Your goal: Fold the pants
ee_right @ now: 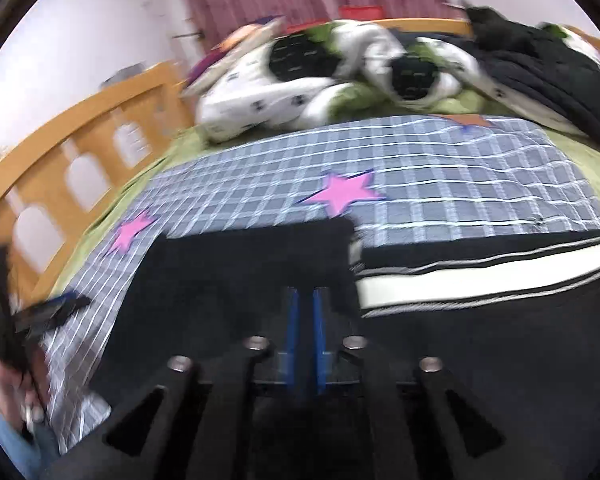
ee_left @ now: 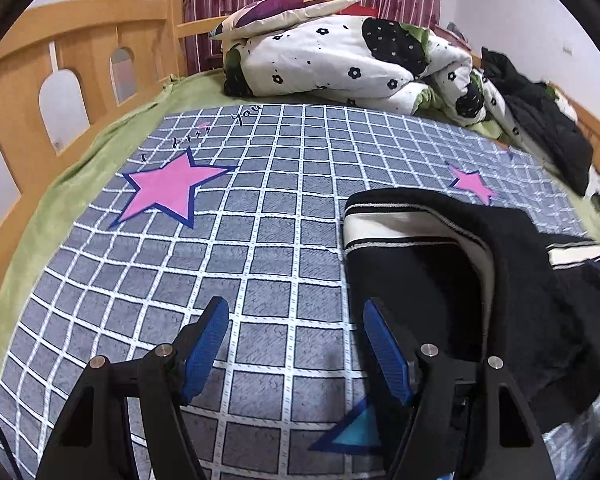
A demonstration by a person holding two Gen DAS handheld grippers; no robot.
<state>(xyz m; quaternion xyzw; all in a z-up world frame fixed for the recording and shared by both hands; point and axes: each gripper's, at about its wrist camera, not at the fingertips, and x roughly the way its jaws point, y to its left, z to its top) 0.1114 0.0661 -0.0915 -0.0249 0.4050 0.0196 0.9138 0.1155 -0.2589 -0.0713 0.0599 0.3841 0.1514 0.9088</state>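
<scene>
Black pants [ee_left: 440, 264] with a white and black striped side band lie on the grey checked bedspread [ee_left: 260, 240], to the right of my left gripper [ee_left: 296, 312]. The left gripper is open and empty, its blue pads [ee_left: 204, 352] wide apart above the bedspread. In the blurred right wrist view the pants [ee_right: 480, 320] fill the lower frame. My right gripper [ee_right: 305, 296] has its blue pads nearly together over the black cloth. Whether cloth sits between them is hidden by blur. The left gripper [ee_right: 40, 312] shows at that view's left edge.
A rumpled white, black and green quilt [ee_left: 340, 60] with a pillow [ee_left: 284, 8] lies at the head of the bed. A black garment [ee_left: 540, 120] lies at the right. A wooden bed rail [ee_left: 60, 80] runs along the left side. Pink stars [ee_left: 172, 188] mark the bedspread.
</scene>
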